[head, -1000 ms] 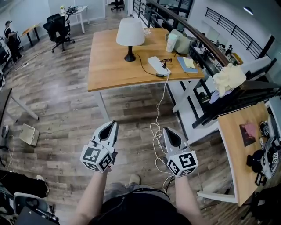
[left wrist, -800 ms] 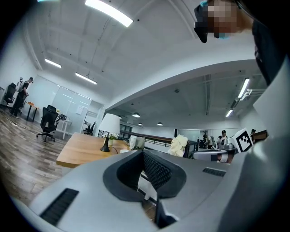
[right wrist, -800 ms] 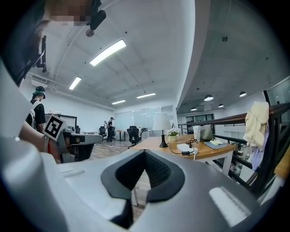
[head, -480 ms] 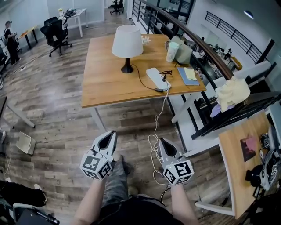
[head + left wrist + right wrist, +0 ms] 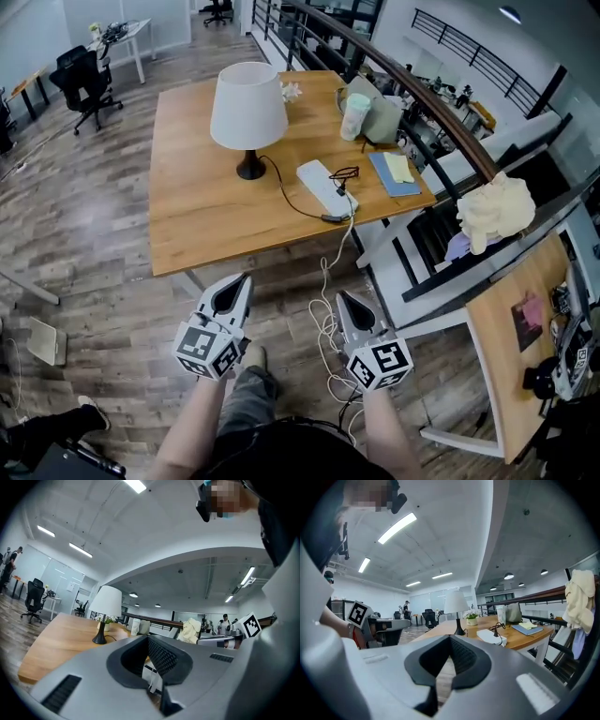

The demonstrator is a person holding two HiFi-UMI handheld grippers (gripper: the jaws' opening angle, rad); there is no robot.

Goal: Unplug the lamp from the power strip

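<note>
A lamp (image 5: 248, 108) with a white shade and a black base stands on the wooden table (image 5: 202, 220). Its black cord runs to a plug (image 5: 333, 217) at the near end of the white power strip (image 5: 320, 185). Both grippers hang over the floor, short of the table's near edge. My left gripper (image 5: 238, 281) and right gripper (image 5: 343, 298) are shut and hold nothing. The left gripper view shows the lamp (image 5: 105, 603) far ahead. In the right gripper view the lamp (image 5: 456, 603) and the power strip (image 5: 490, 637) lie ahead on the table.
A white cable (image 5: 328, 314) drops from the strip to the floor between the grippers. A cup (image 5: 355, 91), a grey bag (image 5: 384, 96) and a blue notebook (image 5: 394, 171) sit at the table's right. A railing, a cream cloth (image 5: 495, 208) and another desk (image 5: 516, 323) stand right.
The table has drawn nearer and larger as the person walks toward it. Both grippers stay shut in front of the body.
</note>
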